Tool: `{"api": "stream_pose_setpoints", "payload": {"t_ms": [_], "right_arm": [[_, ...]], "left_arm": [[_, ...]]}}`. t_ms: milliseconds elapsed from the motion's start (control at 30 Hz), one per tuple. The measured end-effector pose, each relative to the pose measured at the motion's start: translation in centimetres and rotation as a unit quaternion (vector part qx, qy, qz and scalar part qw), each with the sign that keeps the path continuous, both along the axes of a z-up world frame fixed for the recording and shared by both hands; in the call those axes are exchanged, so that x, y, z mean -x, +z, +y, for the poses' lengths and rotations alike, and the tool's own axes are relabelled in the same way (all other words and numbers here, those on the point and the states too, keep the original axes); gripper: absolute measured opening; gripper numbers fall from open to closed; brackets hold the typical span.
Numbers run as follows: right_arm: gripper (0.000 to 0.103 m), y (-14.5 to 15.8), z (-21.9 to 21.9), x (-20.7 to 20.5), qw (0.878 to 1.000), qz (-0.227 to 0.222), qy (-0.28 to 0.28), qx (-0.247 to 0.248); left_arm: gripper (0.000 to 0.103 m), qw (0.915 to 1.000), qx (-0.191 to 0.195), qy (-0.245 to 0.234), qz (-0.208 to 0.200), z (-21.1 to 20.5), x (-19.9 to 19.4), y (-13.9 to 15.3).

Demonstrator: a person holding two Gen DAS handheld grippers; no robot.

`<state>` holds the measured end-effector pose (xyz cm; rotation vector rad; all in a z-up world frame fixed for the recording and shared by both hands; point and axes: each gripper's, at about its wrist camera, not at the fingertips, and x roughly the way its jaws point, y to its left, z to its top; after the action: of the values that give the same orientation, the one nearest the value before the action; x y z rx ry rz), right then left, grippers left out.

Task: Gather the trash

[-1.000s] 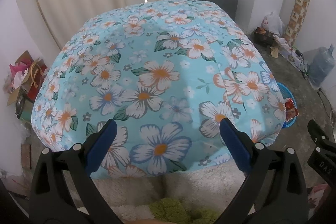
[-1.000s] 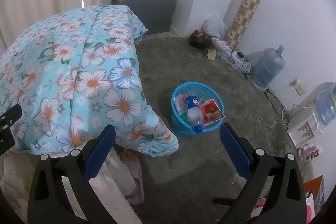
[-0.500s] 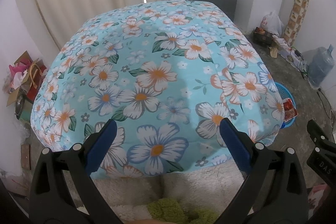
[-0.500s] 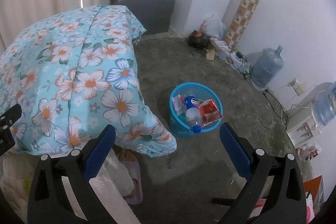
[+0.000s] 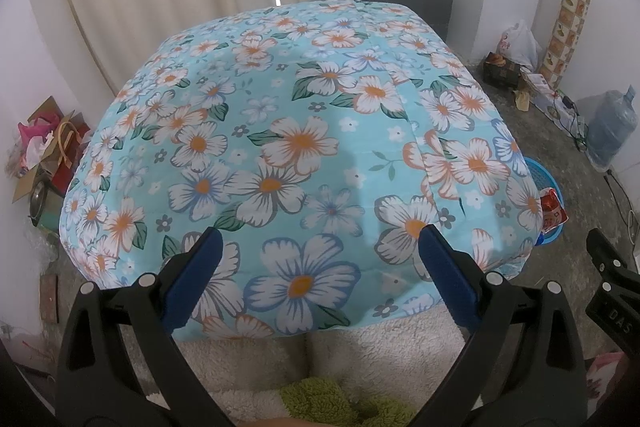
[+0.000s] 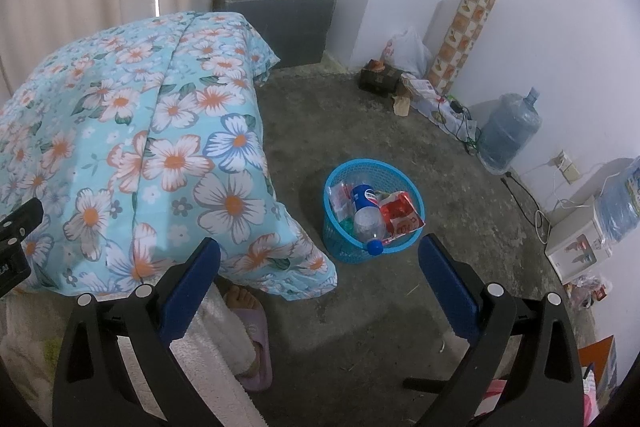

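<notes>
A bare grey concrete floor [image 6: 360, 115] runs between white walls and cream curtains, and a bed under one turquoise floral bedspread [image 5: 304, 147] takes up the left part of the room. Against the far wall stands one grey cabinet [image 6: 288, 19] with a red flask, a small white bottle and some packets on top. One blue water jug [image 6: 508, 135] stands by the right wall, a second sits on a white dispenser [image 6: 580, 243] at the right edge, and one tile-patterned roll leans in the corner beside a white plastic bag.

One blue plastic mesh basket [image 6: 348, 251] sits on the floor just beside the hanging corner of the bedspread. It holds one clear bottle with a blue cap and a blue, red and white Pepsi-style label [image 6: 366, 215], one red snack packet [image 6: 400, 217] whose print is too small to read, and at least one clear wrapper. The other tool's body shows the letters "DAS" at the right edge of the left view.

The left claw [image 5: 320, 279] is spread wide over the bedspread and pinches nothing. The right claw [image 6: 320, 287] is also spread wide and empty; the basket lies ahead of it between the two blue pads, apart from both. One foot in a lilac slipper [image 6: 252, 331] rests on the floor near its left pad.
</notes>
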<state>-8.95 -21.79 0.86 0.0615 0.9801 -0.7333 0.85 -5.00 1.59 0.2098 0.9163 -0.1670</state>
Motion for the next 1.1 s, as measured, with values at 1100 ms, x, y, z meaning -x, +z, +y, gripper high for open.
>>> {"api": "stream_pose_setpoints", "payload": {"t_ms": [1100], "right_arm": [[0.096,0.26,0.11,-0.31,1.000,0.000,0.000,0.002]], "left_arm": [[0.094,1.0000,0.001,-0.001,0.001,0.06,-0.10,-0.03]]}}
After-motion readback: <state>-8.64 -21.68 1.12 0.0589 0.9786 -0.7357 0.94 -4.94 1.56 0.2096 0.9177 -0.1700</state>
